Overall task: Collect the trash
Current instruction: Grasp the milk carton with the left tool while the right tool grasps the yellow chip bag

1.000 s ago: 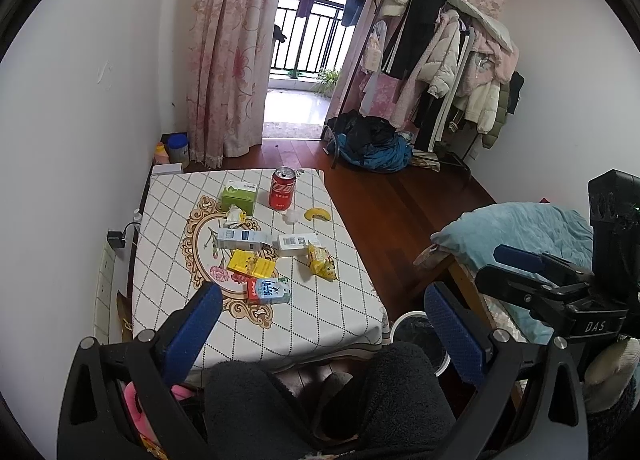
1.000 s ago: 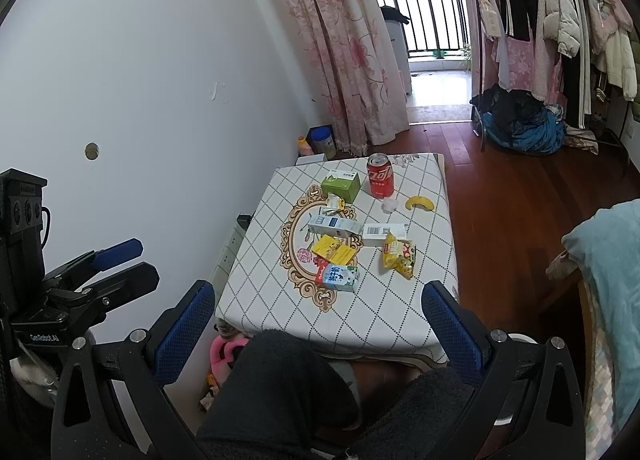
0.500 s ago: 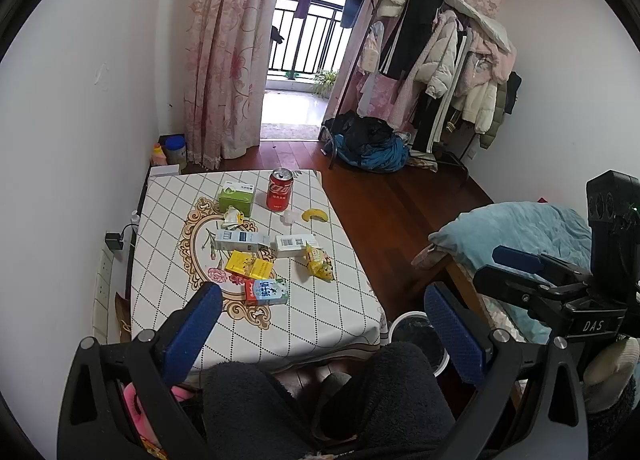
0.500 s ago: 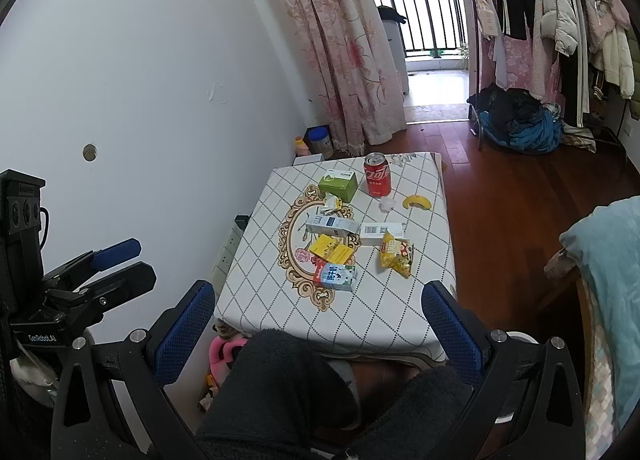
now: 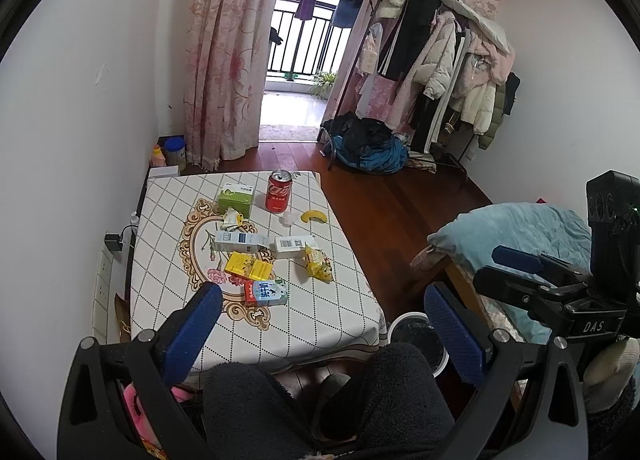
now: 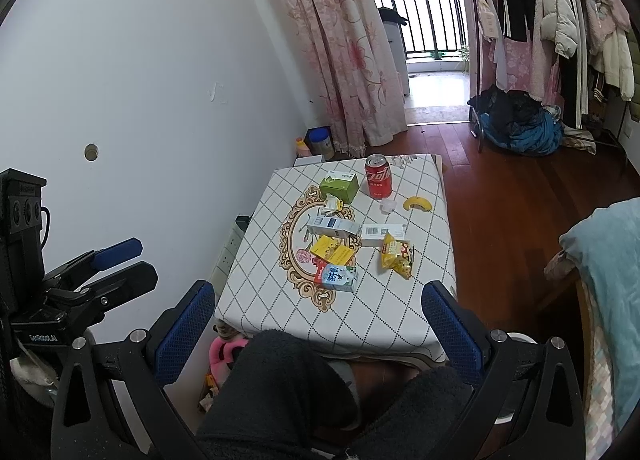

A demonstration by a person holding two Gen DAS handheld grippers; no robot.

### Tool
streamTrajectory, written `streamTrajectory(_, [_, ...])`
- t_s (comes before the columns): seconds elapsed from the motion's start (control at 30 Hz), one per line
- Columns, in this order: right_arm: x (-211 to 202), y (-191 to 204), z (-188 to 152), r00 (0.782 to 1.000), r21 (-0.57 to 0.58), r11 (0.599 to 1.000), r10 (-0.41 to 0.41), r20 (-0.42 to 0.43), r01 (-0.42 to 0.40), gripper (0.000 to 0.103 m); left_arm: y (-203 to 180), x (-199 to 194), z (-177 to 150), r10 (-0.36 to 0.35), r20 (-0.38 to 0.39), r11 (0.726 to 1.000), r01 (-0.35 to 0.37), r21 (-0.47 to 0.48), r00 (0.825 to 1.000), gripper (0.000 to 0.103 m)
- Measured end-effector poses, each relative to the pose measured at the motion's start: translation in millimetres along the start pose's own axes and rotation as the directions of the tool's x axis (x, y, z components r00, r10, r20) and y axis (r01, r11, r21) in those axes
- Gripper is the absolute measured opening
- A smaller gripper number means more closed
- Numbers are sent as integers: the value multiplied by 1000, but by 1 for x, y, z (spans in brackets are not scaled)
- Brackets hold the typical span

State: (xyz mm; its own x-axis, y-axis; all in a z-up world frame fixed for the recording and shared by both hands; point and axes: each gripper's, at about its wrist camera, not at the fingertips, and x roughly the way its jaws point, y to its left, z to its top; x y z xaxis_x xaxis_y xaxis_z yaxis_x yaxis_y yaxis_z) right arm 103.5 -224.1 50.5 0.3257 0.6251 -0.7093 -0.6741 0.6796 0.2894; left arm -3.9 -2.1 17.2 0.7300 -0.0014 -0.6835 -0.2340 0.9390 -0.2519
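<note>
Trash lies on a low table (image 5: 320, 324) with a white diamond-pattern cloth: a red can (image 5: 278, 191), a green box (image 5: 236, 200), a white-blue carton (image 5: 240, 242), a white box (image 5: 294, 246), yellow packets (image 5: 248, 266), a yellow snack bag (image 5: 318, 266), a red-blue milk carton (image 5: 266, 293) and a banana piece (image 5: 314, 216). The same items show in the right wrist view, with the can (image 6: 378, 181) at the far end. My left gripper (image 5: 320, 334) and right gripper (image 6: 316, 330) are both open and empty, held above my knees, short of the table.
A white bin (image 5: 418, 334) stands on the floor right of the table. A bed with a teal blanket (image 5: 520, 236) is at the right. A clothes rack (image 5: 440, 60) and a pile of clothes (image 5: 368, 148) stand beyond. A wall (image 6: 140, 100) borders the table's left.
Both views have drifted slightly back and up from the table. Both grippers stay open and the trash has not moved.
</note>
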Motion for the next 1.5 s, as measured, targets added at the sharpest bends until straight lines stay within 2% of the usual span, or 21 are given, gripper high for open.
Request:
streamTrajectory(0.93, [1, 7, 1, 1000, 1, 1000, -2, -2, 2, 103, -3, 1, 1, 2, 3, 1000, -2, -2, 1000, 103])
streamTrajectory(1.07, [12, 5, 2, 1000, 41, 999, -26, -3, 26, 103, -2, 15, 4, 76, -18, 997, -76, -14, 997, 103])
streamTrajectory(1.2, [42, -6, 4, 998, 80, 995, -60, -37, 62, 103, 12, 47, 1, 172, -56, 984, -175, -41, 984, 103])
streamTrajectory(1.33, [94, -28, 7, 990, 117, 988, -89, -109, 102, 103, 39, 91, -8, 263, -114, 961, -271, -60, 958, 103])
streamTrajectory(1.4, [124, -39, 7, 983, 133, 983, -108, -149, 128, 103, 57, 119, -13, 298, -161, 946, -313, -79, 941, 103])
streamTrajectory(1.5, [181, -61, 7, 966, 158, 972, -135, -219, 172, 103, 89, 159, -21, 366, -227, 911, -397, -110, 902, 103])
